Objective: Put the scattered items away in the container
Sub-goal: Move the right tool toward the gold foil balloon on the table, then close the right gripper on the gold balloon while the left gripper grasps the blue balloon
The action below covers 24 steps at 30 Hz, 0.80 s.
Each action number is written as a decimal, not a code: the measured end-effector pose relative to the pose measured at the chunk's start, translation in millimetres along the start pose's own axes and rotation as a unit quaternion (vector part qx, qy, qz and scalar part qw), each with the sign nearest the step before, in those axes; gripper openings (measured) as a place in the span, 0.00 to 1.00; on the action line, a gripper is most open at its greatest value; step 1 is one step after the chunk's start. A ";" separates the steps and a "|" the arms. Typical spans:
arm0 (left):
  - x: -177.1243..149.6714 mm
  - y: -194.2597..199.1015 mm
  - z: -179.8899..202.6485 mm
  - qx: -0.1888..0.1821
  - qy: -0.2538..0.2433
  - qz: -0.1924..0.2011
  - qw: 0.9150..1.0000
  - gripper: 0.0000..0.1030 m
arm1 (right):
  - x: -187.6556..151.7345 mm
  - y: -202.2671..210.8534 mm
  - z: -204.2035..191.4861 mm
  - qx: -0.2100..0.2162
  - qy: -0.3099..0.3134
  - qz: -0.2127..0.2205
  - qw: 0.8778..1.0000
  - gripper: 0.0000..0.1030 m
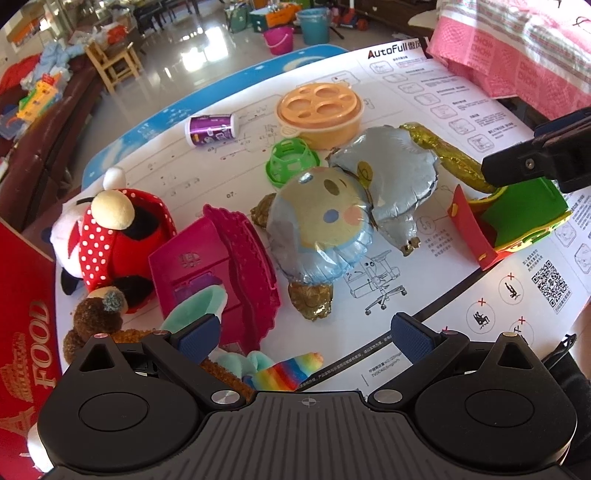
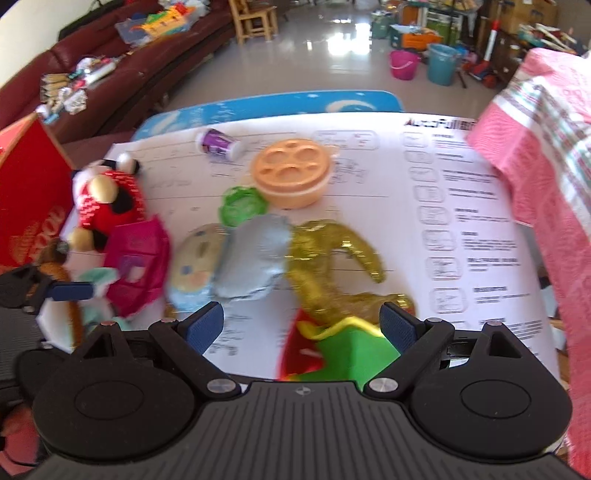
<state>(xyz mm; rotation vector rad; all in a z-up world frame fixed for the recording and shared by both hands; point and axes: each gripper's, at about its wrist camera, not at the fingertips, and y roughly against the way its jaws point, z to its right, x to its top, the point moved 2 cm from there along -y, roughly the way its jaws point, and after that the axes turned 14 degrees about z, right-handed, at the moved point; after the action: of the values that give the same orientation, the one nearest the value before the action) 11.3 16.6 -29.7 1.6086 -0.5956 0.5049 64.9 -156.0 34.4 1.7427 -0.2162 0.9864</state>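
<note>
Hovering released, left gripper [image 1: 308, 338] near a foil balloon [image 1: 325, 218], pink toy house [image 1: 218, 269] left, red box [image 1: 22, 317] far left. Spread apart, right gripper [image 2: 301, 325] over a green-and-red foam toy [image 2: 343, 350]; orange tub [image 2: 291, 173] farther off.

A glossy pale floor [image 1: 207, 48] mirrors bright light. A dark red sofa [image 2: 147, 70] heaped with clutter lines the left; a wooden chair [image 1: 110, 62] and buckets [image 1: 314, 24] stand beyond.
</note>
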 end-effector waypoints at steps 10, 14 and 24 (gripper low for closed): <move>6.5 -14.0 -22.3 -0.037 0.044 -0.005 0.998 1.00 | -8.0 -45.5 -2.6 0.005 0.076 -0.040 0.996 0.90; 8.2 -21.4 -18.8 -0.040 0.029 -0.010 0.999 1.00 | -7.8 -56.6 -1.8 0.012 0.070 -0.038 0.997 0.55; 13.9 -66.1 -4.2 -0.022 -0.007 -0.042 0.999 0.97 | -10.1 -58.7 6.3 0.034 0.033 -0.034 0.998 0.35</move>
<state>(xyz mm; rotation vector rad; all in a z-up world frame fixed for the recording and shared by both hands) 64.3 24.9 -70.9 1.5898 -0.5429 0.4171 95.4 -140.3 -14.7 1.7644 -0.0811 1.0090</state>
